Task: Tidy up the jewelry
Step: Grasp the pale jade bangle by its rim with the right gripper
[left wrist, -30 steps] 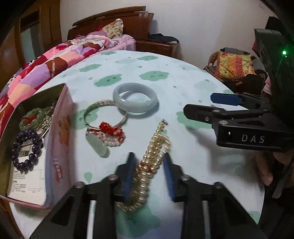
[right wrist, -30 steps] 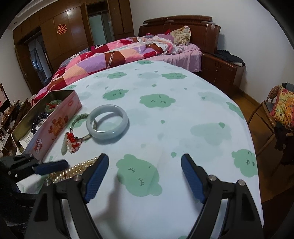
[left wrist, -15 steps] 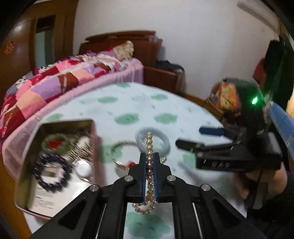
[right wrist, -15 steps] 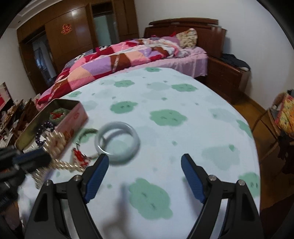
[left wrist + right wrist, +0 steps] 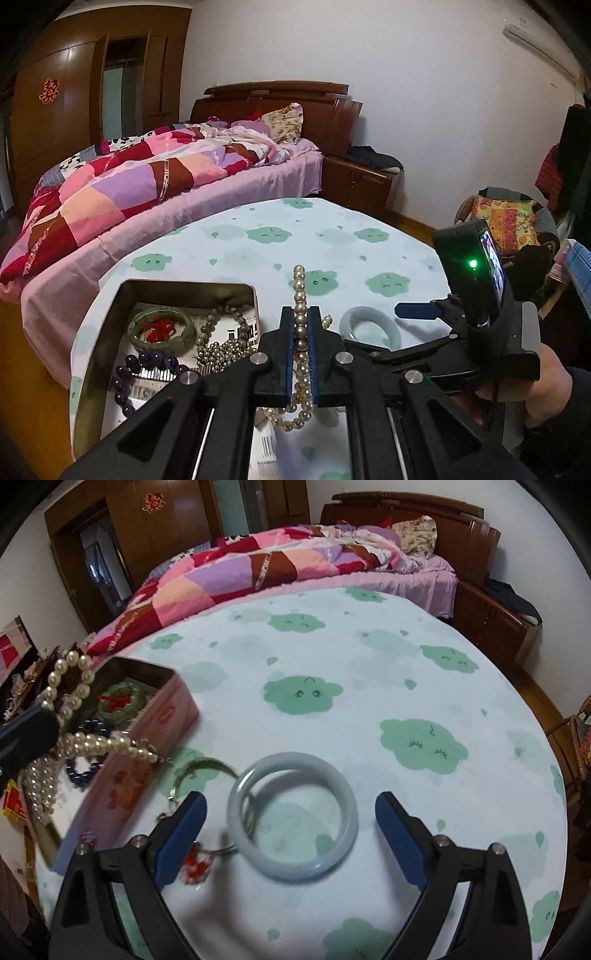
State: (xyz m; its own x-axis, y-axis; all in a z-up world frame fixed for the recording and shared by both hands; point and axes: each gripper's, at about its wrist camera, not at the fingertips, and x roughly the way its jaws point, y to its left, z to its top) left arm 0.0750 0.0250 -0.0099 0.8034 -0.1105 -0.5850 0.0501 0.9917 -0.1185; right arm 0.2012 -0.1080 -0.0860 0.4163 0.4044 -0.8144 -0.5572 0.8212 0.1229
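My left gripper (image 5: 301, 332) is shut on a pearl necklace (image 5: 300, 291) and holds it in the air, loops dangling beside the open tin box (image 5: 184, 284). From the right wrist view the pearl necklace (image 5: 92, 744) hangs over the tin box (image 5: 147, 746). My right gripper (image 5: 290, 801) is low over the table, its jaws opening. A pale jade bangle (image 5: 295, 871) lies between them, untouched by the pads. A silver bangle (image 5: 207, 766) with a red bead charm (image 5: 195, 867) lies against it.
The tin holds a green bangle (image 5: 160, 328), a purple bead bracelet (image 5: 125, 373) and a bead strand (image 5: 221, 347). A bed with a patchwork quilt (image 5: 258, 565) borders the round table's far edge. A cushioned chair (image 5: 506, 221) stands right. A hand (image 5: 546, 384) grips the right tool.
The left gripper shut on the pearl necklace, lifted it off the cloth and carried it toward the tin. The right gripper moved over the pale bangle and its jaws widened.
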